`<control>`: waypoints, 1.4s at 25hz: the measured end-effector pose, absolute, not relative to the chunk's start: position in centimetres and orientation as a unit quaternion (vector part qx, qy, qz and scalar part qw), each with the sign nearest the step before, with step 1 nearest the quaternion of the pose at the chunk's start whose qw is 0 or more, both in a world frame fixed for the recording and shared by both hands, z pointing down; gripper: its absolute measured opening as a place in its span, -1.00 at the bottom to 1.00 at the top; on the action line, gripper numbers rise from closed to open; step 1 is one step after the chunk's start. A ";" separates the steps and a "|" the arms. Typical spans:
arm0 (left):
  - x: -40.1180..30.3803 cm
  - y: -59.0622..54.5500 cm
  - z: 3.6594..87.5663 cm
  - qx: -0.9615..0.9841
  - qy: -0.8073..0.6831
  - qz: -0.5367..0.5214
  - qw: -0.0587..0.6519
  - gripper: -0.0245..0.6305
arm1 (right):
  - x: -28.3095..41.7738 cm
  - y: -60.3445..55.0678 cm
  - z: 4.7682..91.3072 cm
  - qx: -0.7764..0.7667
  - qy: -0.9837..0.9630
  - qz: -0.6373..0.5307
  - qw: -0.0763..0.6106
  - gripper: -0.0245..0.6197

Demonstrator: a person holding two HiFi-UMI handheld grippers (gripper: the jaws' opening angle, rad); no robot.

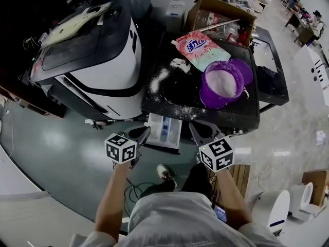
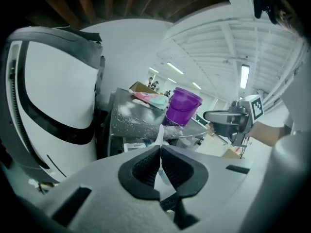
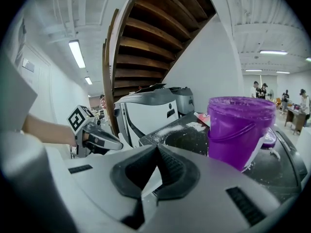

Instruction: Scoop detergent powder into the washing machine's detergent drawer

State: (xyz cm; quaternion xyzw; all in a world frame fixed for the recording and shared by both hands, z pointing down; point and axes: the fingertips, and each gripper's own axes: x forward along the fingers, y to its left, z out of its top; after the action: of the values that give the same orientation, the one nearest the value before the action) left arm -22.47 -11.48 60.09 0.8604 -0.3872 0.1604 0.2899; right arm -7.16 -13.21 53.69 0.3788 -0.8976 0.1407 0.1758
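Observation:
The detergent drawer [image 1: 163,130] stands pulled out of the dark washing machine [image 1: 169,94], whose top is dusted with spilled powder [image 1: 158,80]. On that top sit a purple bucket [image 1: 222,84] [image 2: 182,106] [image 3: 239,130] of white powder and a pink detergent bag [image 1: 201,49]. My left gripper [image 1: 142,136] [image 2: 160,149] hovers in front of the drawer's left end, jaws shut; a thin white sliver shows at their seam. My right gripper [image 1: 202,133] [image 3: 156,149] hangs by the drawer's right end, also shut with nothing in it.
A white and black machine [image 1: 92,60] stands to the left of the washer. A cardboard box [image 1: 218,17] sits behind the bag. The purple lid [image 1: 243,70] leans at the bucket's right. Cables [image 1: 134,192] and a person's shoe [image 1: 165,174] are on the floor below.

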 end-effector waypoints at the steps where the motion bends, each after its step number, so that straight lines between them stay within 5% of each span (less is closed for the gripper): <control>1: -22.4 -11.5 60.4 0.861 -0.386 0.170 0.283 -0.88 | -7.3 -13.1 53.9 0.377 -0.898 0.142 0.176 -0.93; 25: -21.2 -11.2 62.8 0.861 -0.366 0.343 0.085 -0.88 | -7.1 -11.7 56.2 0.377 -0.893 0.155 0.193 -0.93; 35: -19.7 -11.1 63.3 0.837 -0.334 0.430 -0.057 -0.88 | -6.5 -11.9 56.4 0.381 -0.890 0.159 0.191 -0.93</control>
State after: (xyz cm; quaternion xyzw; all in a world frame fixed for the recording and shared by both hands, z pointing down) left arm -19.69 -11.09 63.30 0.8366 -0.3340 0.4304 -0.0571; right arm -6.45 -11.89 56.39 0.3814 -0.8904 0.1591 0.1908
